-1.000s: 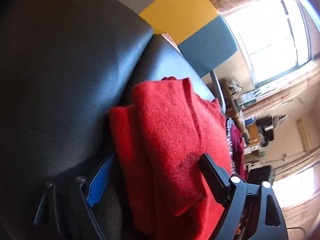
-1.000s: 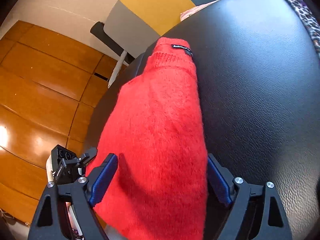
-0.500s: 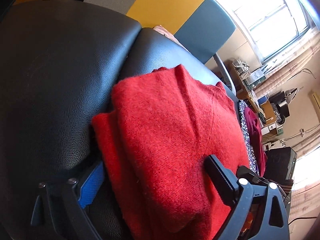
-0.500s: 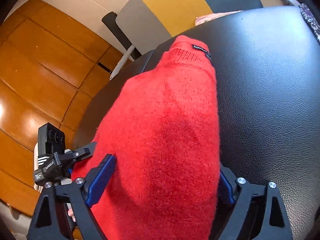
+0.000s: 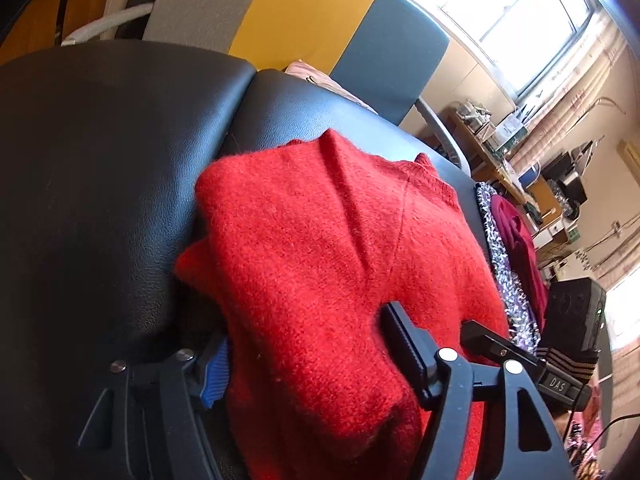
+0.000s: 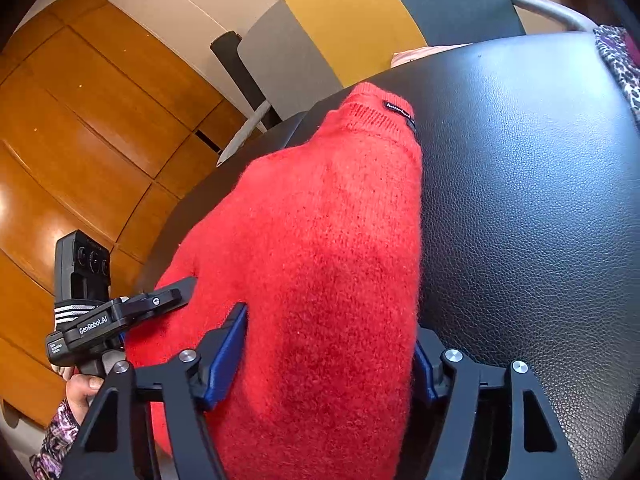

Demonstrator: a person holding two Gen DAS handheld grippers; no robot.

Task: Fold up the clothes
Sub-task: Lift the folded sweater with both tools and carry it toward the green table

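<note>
A folded red sweater lies on a black leather seat. My left gripper straddles its near end. The blue pad is at the sweater's left edge, the black finger rests on top, and the jaws are closing slightly. In the right wrist view the red sweater runs away from me, its labelled collar at the far end. My right gripper is closing on the thick fold, with both blue pads against the cloth. The left gripper shows at that view's left edge.
A chair back in grey, yellow and blue stands beyond the seat, with a pink cloth at its foot. A sparkly patterned cloth and a maroon garment lie right of the sweater. A wooden floor lies to the left, and a person's hand holds the left gripper.
The left gripper has drawn back and rolled, so more of the sweater shows. The right gripper's jaws have narrowed onto the fold, and the left gripper has come further into the right view.
</note>
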